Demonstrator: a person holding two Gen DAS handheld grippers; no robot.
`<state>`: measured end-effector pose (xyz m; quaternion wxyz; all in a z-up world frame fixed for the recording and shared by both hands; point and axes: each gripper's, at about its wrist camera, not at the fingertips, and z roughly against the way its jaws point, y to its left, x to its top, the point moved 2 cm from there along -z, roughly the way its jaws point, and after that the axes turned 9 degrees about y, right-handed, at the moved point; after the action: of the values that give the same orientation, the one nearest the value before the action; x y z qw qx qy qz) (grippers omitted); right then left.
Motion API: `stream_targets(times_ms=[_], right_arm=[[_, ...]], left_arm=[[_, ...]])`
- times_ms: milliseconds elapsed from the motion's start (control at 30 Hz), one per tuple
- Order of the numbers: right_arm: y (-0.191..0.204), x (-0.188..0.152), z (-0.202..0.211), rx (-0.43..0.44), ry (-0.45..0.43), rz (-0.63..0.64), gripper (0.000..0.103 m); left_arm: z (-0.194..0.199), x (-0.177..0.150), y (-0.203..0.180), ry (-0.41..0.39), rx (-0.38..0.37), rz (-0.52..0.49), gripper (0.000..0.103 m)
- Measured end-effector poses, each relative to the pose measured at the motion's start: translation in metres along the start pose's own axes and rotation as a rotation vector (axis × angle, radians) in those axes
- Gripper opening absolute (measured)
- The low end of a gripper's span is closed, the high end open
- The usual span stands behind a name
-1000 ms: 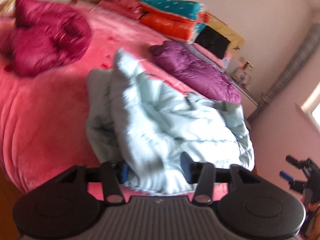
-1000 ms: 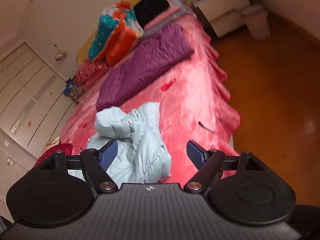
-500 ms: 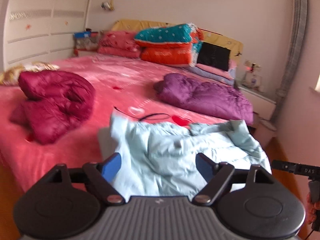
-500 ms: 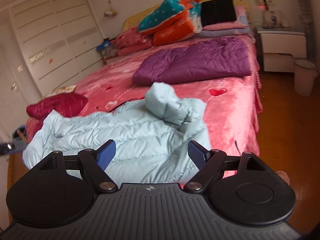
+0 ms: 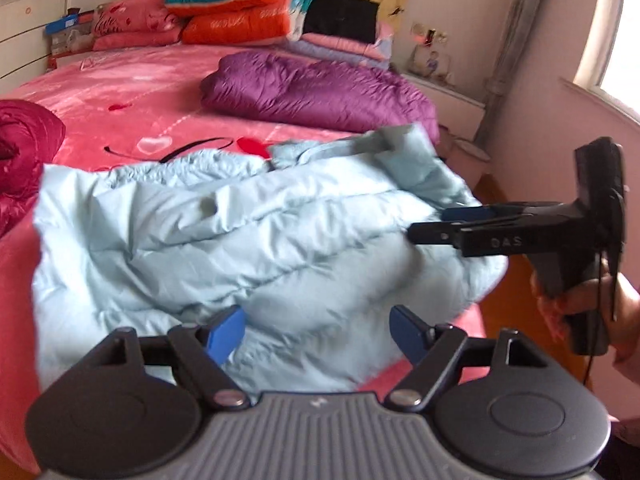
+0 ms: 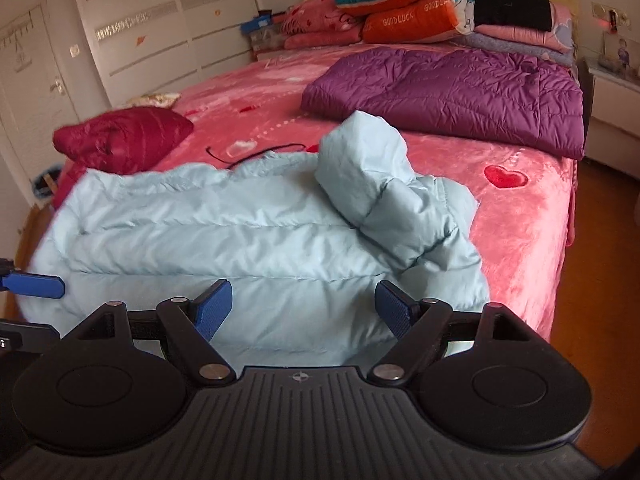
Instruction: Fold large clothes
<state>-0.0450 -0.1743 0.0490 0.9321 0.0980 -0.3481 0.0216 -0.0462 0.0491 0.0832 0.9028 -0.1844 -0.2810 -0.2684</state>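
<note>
Where orange bedding (image 6: 408, 20) reads "GOOD LUCK", the right claw (image 5: 436, 224) shows "DAS".

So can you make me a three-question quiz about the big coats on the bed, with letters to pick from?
1. Where does the purple jacket lie?
A. on the floor
B. on the pink bed, beyond the light blue jacket
C. on top of the light blue jacket

2. How many puffy jackets lie on the bed?
A. one
B. three
C. five

3. How is the right gripper?
A. open, holding nothing
C. shut on the dark red jacket
B. shut on a sleeve

Answers: 1 B, it rests on the bedspread farther back. 2 B, light blue, purple and dark red. 3 A, its blue pads stand apart above the jacket.
</note>
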Motion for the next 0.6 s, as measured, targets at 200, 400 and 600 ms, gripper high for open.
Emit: stream_targets(times_ms=[200,400,600], right_arm=[[-0.004,0.017,-0.027,-0.091,-0.009,0.073,0.099],[-0.009,0.050,-0.061,-0.138,-0.036,0.062,0.099],[-0.020,0.079,-0.085,-0.171,-0.013,-0.014,0.100]], left_arm=[[-0.023,0.027,0.036,-0.045,0.111,0.077,0.076],[-0.038,0.056,0.067,-0.113,0.209,0.106,0.076],[-0.039,0.085,0.094,-0.170,0.254,0.158,0.078]])
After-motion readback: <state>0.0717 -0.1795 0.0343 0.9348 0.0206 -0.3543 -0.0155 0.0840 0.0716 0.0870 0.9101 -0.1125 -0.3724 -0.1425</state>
